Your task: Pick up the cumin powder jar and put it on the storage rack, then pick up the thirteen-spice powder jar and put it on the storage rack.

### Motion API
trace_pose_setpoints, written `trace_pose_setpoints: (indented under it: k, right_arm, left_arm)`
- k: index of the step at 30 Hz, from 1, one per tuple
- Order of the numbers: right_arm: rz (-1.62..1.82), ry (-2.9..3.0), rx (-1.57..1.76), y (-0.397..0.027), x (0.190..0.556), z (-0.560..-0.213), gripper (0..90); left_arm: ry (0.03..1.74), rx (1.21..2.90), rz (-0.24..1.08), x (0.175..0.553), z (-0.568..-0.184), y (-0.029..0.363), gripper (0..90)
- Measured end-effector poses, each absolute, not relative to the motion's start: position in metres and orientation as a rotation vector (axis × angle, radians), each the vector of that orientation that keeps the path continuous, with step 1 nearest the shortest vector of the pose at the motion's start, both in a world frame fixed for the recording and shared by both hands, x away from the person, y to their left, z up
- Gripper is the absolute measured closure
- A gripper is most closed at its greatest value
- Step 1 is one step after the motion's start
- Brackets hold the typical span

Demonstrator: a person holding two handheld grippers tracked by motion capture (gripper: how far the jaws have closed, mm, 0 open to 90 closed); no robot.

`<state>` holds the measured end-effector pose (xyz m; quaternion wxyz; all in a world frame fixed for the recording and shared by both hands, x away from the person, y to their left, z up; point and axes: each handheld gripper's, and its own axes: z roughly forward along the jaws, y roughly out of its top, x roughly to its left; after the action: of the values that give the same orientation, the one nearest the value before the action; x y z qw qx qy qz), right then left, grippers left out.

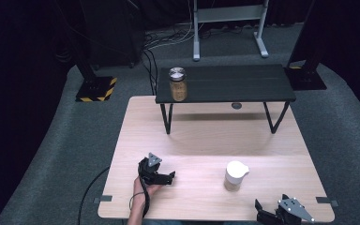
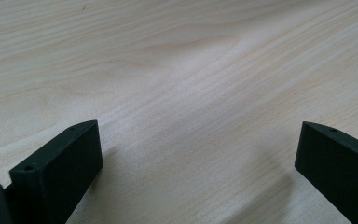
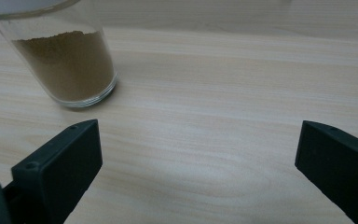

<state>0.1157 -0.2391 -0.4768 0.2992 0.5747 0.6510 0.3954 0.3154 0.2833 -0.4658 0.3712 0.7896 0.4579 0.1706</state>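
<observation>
A glass jar with a white lid holds brown powder and stands on the light wooden table near its front right. The same jar fills the upper left of the right gripper view, ahead and left of the jaws. A second jar with a metal lid stands on the left end of the black raised shelf. My left gripper lies low on the table at front left, open, with bare wood between its jaws. My right gripper is open at the front right edge, nothing between its jaws.
The black shelf stands on thin metal legs across the table's far half. Beyond the table are grey carpet, cables and a metal stand. A base with yellow-black stripes sits at far left.
</observation>
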Motion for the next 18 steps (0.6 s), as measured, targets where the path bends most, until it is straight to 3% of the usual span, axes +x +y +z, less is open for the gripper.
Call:
trace_pose_setpoints:
  k: [18]
  right_arm:
    - [1.056,1.715,1.507,-0.2303,0.1135,-0.4734,0.0]
  left_arm:
    - [1.193,1.974,0.399,0.3163,-0.4683,0.2931,1.4]
